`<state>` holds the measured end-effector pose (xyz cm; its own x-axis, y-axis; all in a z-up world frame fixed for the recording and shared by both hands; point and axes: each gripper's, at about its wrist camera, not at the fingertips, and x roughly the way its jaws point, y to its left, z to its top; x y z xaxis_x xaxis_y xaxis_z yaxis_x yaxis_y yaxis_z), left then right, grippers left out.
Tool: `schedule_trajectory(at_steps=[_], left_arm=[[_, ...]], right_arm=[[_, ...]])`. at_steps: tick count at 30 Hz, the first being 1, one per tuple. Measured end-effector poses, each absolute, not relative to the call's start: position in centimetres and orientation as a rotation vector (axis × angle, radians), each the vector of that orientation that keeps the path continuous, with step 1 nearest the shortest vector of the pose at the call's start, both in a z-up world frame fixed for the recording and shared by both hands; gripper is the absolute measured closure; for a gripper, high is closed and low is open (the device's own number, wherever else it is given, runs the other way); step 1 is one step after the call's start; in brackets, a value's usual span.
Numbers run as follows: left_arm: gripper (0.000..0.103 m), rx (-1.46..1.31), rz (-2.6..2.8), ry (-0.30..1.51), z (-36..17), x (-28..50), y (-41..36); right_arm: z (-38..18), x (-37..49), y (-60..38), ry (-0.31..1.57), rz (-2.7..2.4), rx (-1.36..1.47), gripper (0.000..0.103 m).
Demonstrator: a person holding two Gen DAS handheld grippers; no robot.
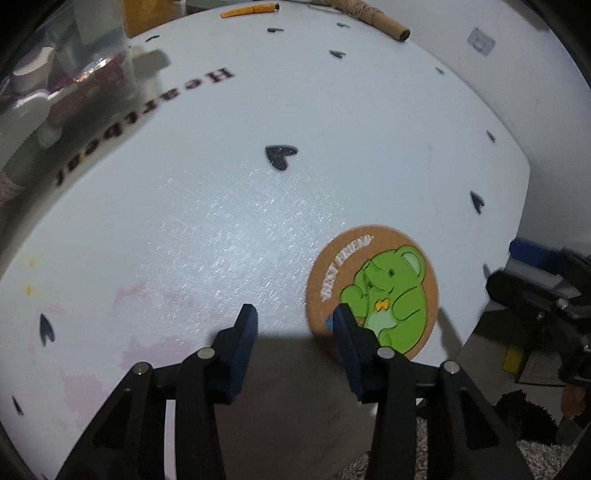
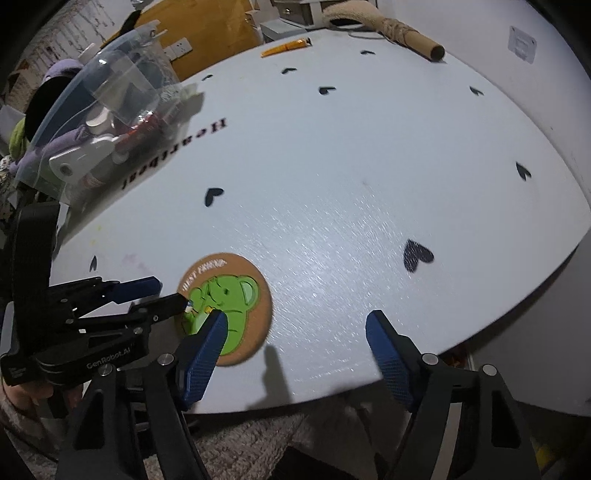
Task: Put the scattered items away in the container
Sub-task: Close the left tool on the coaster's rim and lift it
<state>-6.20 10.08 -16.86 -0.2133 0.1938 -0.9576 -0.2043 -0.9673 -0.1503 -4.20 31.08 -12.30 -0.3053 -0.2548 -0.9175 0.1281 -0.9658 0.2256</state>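
cork coaster [image 2: 236,310] near both parted grippers [image 1: 291,321] [image 2: 295,325] (clear container [image 2: 110,122] far left), orange tube [image 2: 286,47] beyond

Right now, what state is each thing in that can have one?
Left claw: open, empty, low beside the coaster.
Right claw: open, empty.
Coaster: flat on the table near its front edge, not gripped.
Clear container: on the table's far left, already holding items.
Orange tube: lying at the far edge.
Cardboard tube: lying at the far edge.
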Motion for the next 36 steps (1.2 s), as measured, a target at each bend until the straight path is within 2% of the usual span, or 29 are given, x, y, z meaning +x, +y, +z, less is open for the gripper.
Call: schedule_trajectory(at_steps=[6, 7, 9, 18, 29, 36], left_arm=[[0.060, -1.782, 2.213, -0.019, -16.8, -6.6, 11.1], [0.066, -1.777, 2.205, -0.010, -16.7, -6.6, 11.5], [0.070, -1.766, 2.192, 0.006, -16.7, -6.6, 12.2], [0.072, -1.714, 2.135, 0.074, -16.5, -6.8, 15.7], [0.072, -1.634, 2.052, 0.189, -15.8, -6.6, 20.1], [0.072, -1.599, 2.007, 0.239, -16.3, -5.5, 22.2]], right_arm=[[-12.8, -4.1, 32.1, -0.189, -2.348, 1.712, 0.025], [-12.8, -4.0, 32.2, -0.196, -2.347, 1.714, 0.025], [-12.9, -3.9, 32.6, -0.212, -2.345, 1.719, 0.025], [-13.6, -2.2, 35.9, -0.378, -2.360, 1.770, 0.025], [-17.1, 1.3, 39.4, -0.815, -2.291, 1.846, 0.025], [-19.8, 2.5, 40.4, -1.147, -2.174, 1.781, 0.026]])
